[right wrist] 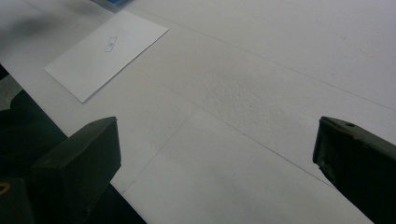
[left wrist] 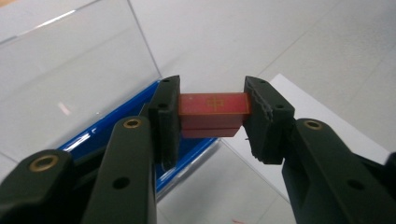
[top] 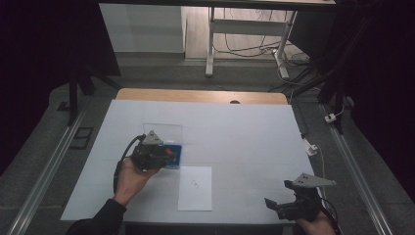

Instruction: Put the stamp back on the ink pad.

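Left gripper (left wrist: 212, 116) is clamping one red block (left wrist: 214, 103) above one blue tray (left wrist: 112, 130) with a clear lid (left wrist: 70, 70). Right gripper (right wrist: 215, 154) is hovering wide open, empty, over the surface (top: 244, 132). One paper sheet (top: 195, 188) is lying between them.

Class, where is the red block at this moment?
In the left gripper view, the red block sits clamped between the left gripper's jaws, just above the blue tray beside the clear lid.

I see the white desk (top: 244, 132) with a wooden edge (top: 200, 95) at its far side. Beyond it, on the floor, stand white frame legs (top: 210, 44) among loose cables (top: 254, 48). Grey rails (top: 44, 171) flank the desk.
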Demonstrator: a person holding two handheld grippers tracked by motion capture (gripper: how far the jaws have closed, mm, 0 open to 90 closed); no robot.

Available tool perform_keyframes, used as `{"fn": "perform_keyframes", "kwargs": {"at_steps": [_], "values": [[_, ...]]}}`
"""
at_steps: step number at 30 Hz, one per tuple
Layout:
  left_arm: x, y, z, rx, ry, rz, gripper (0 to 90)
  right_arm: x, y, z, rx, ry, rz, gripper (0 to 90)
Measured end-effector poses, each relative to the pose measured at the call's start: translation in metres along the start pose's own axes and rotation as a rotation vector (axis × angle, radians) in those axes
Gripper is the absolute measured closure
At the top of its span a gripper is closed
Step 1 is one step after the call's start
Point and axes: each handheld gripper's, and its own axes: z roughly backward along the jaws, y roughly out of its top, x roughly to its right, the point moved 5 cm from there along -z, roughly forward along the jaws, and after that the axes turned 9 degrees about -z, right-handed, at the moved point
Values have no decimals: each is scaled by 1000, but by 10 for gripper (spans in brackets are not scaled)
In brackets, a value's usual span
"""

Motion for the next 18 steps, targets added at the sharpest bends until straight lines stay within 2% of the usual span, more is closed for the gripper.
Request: {"fn": "perform_keyframes", "kwargs": {"at_steps": [18], "values": [[-26, -4, 0, 9, 59, 46, 584, 1, 0, 0, 4, 1, -15, 0]]}}
